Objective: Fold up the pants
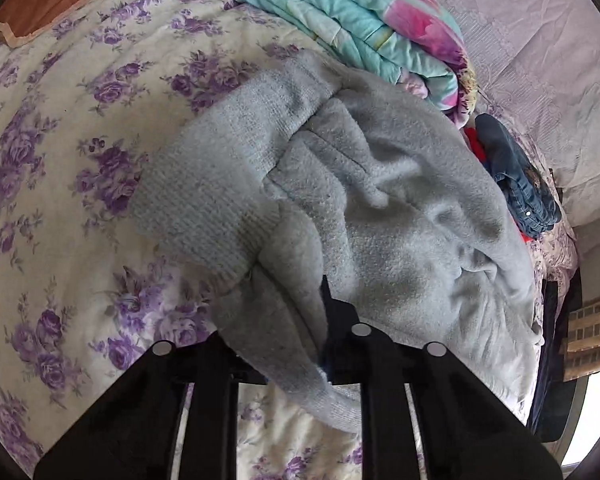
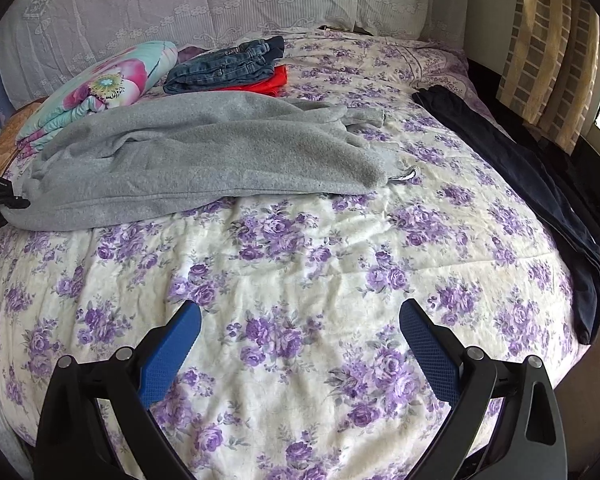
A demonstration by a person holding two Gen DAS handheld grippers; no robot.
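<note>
From my left wrist, my left gripper (image 1: 320, 320) is pinched together on a fold of the grey fleece pants (image 1: 364, 200), whose ribbed band (image 1: 212, 184) bunches up right in front of the lens and hides most of what lies beyond. The cream bedspread with purple roses (image 1: 60, 160) spreads to the left. Behind the fleece sits a folded turquoise quilt with pink flowers (image 1: 340, 12), and to the right a folded pair of blue denim jeans (image 1: 516, 176) rests on something red (image 1: 474, 142). From my right wrist, my right gripper (image 2: 300, 344) hangs with its blue-padded fingers (image 2: 168, 356) spread wide over bare bedspread (image 2: 300, 264), holding nothing and well apart from the pants. The grey fleece pants (image 2: 204, 152) lie stretched across the far half of the bed, their left end pulled toward my left gripper (image 2: 0, 196) at the picture's edge. Past them are the turquoise quilt (image 2: 108, 80), the denim jeans (image 2: 224, 64) stacked on the red cloth (image 2: 272, 80), and white lace pillows (image 2: 204, 0). A dark navy garment (image 2: 540, 200) runs along the bed's right edge.
</note>
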